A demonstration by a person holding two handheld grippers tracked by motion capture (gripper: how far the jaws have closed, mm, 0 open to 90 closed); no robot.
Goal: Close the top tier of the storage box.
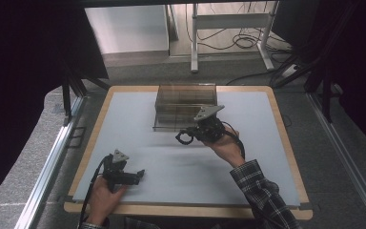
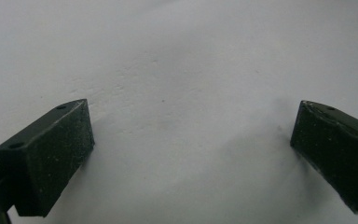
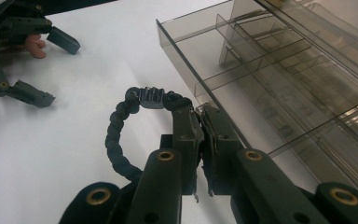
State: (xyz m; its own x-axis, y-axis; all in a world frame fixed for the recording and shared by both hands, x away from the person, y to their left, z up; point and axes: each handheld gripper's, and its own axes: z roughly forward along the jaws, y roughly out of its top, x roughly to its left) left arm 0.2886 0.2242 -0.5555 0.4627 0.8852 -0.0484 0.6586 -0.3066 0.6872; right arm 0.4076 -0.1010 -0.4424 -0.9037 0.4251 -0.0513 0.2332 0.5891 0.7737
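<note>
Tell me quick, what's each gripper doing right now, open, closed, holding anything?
Left gripper: open, nothing between its fingers, over the bare mat.
Right gripper: closed on the black bracelet, beside the clear organizer box.

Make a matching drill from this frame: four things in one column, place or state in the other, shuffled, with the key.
Things
1. left gripper
2. right gripper
3. black bracelet
4. clear drawer organiser

Place or state
A. smoky see-through plastic with its drawer pulled out, at the far middle of the mat
B. jaws wide apart over bare mat, nothing between them
C. jaws shut, pinching a beaded loop at the drawer's front edge
D. dark loop hanging from closed jaws

Pairs: 1-B, 2-C, 3-D, 4-A
</note>
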